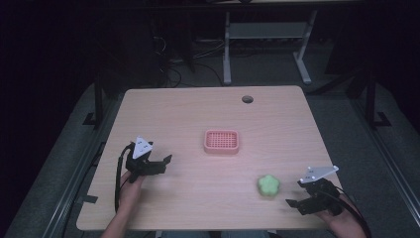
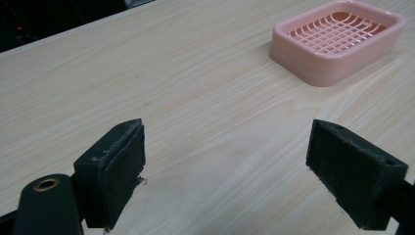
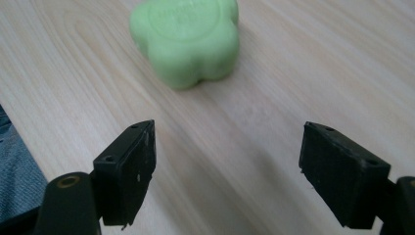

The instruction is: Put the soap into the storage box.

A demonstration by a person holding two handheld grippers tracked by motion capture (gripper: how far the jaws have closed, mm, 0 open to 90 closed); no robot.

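Note:
A green flower-shaped soap [image 1: 268,185] lies on the wooden table at the front right; the right gripper view has the soap [image 3: 188,39] just ahead of the jaws. My right gripper [image 1: 296,203] is open, a short way right of it, with nothing between its jaws [image 3: 227,171]. A pink slotted soap dish [image 1: 222,141] rests near the table's middle and appears as the dish [image 2: 337,39] at the upper right of the left gripper view. My left gripper [image 1: 166,162] is open and empty near the front left, its jaws [image 2: 227,171] spread wide over bare wood.
The table [image 1: 198,109] has a round cable hole [image 1: 247,99] at its far side. Beyond the far edge stand a white desk frame [image 1: 267,44] and cables on a dark floor. The table's front edge runs close under both hands.

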